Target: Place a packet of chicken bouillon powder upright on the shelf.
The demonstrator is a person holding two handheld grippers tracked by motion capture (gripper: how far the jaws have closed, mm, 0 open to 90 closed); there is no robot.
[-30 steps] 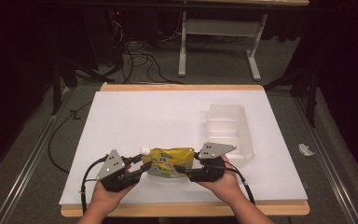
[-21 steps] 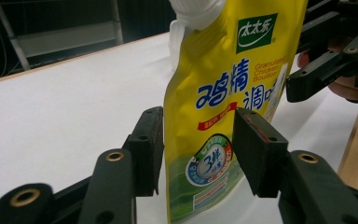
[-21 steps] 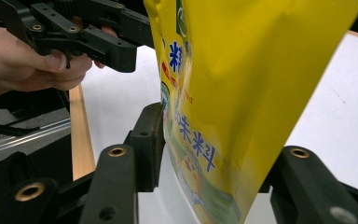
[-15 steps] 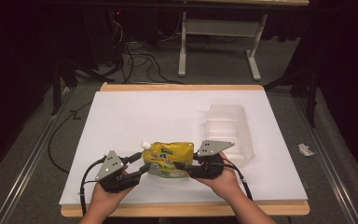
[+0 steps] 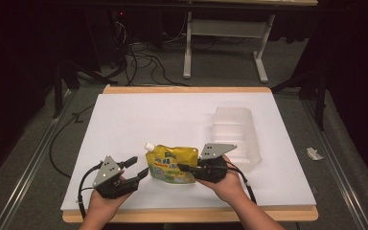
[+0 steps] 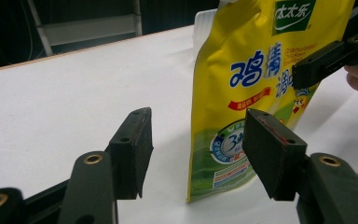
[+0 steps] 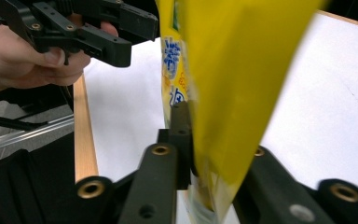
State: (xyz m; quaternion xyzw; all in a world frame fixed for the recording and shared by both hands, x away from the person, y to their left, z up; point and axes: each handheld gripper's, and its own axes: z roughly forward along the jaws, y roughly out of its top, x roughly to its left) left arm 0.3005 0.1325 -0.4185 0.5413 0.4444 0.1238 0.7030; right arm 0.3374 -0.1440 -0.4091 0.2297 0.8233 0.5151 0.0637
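A yellow spouted pouch (image 5: 170,165) with blue and green print stands upright near the table's front edge, its white cap (image 5: 148,146) at the top left. My right gripper (image 5: 184,168) is shut on the pouch's right edge. In the right gripper view the jaws (image 7: 209,154) have just been closing and now pinch the yellow pouch (image 7: 223,70) between them. My left gripper (image 5: 139,167) sits just left of the pouch, open. Its jaws (image 6: 200,149) have just been opening; the pouch (image 6: 242,93) stands ahead between them, closer to the right pad (image 6: 270,149), untouched.
A clear plastic container (image 5: 235,134) lies on the white tabletop (image 5: 148,115) behind and to the right of my right hand. The wooden front edge (image 5: 187,216) runs close under both hands. Cables and a desk frame (image 5: 225,43) lie on the floor beyond the table.
The left gripper has let go of the pouch's left edge and its jaws have spread. The pouch has risen from lying tilted to standing, held by the right gripper alone.
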